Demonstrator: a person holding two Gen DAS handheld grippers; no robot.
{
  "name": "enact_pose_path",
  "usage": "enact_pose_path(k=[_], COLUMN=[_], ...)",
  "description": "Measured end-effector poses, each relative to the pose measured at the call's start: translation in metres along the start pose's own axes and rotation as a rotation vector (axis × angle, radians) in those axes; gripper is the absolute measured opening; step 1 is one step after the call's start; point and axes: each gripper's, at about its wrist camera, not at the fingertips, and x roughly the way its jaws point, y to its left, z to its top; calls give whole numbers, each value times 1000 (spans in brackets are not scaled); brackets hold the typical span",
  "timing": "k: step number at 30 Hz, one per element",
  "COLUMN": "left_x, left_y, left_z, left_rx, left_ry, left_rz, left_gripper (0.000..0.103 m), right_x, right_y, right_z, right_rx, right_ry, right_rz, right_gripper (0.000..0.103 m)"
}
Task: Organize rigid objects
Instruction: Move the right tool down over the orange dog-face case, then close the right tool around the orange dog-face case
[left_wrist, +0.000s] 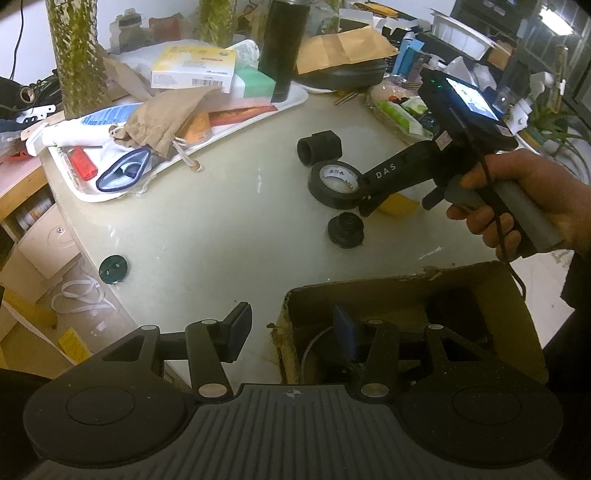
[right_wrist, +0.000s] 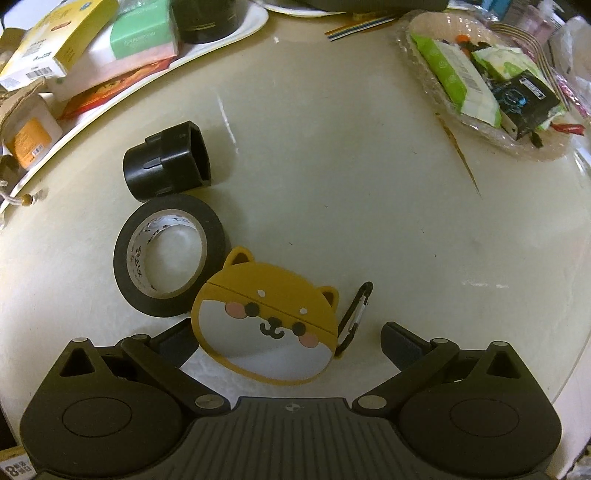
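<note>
The right tool (right_wrist: 290, 341) is standing wide, nothing pressed, its fingers straddling the dog-face case (right_wrist: 267, 321) in what looks like readiness to grasp. The case is lying flat on the desk (right_wrist: 351, 184), touching the tape roll (right_wrist: 170, 254), well clear of the desk's edges. It is showing a mustard shell, a pale muzzle, pink cheeks and a black clip. The left tool (left_wrist: 291, 334) is sitting partly open and empty over the cardboard box (left_wrist: 509, 314) at the desk's near edge, apparently steadying the likely destination.
</note>
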Motion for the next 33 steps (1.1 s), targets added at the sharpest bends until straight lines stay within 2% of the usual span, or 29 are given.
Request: enact_pose_path(k=[5,10,21,33], left_x=[1,0,-4,-7], left_y=[0,2,2,-8], left_z=[0,0,2,9], left_rx=[-1,-7,-13,48], left_ry=[0,-3,-16,-40], left_rz=[0,-3,-6,7], left_gripper=[48,48,48,48], right_x=[-4,-17,-41,-72], right_y=[3,6,5,-14], right_z=[0,-8,-23,-43], right_rx=[-14,-31,-64,-19], right_ry=[-22,-68,-167,-287], right_rz=[-1,31,32,78], right_gripper=[101,78,75,75])
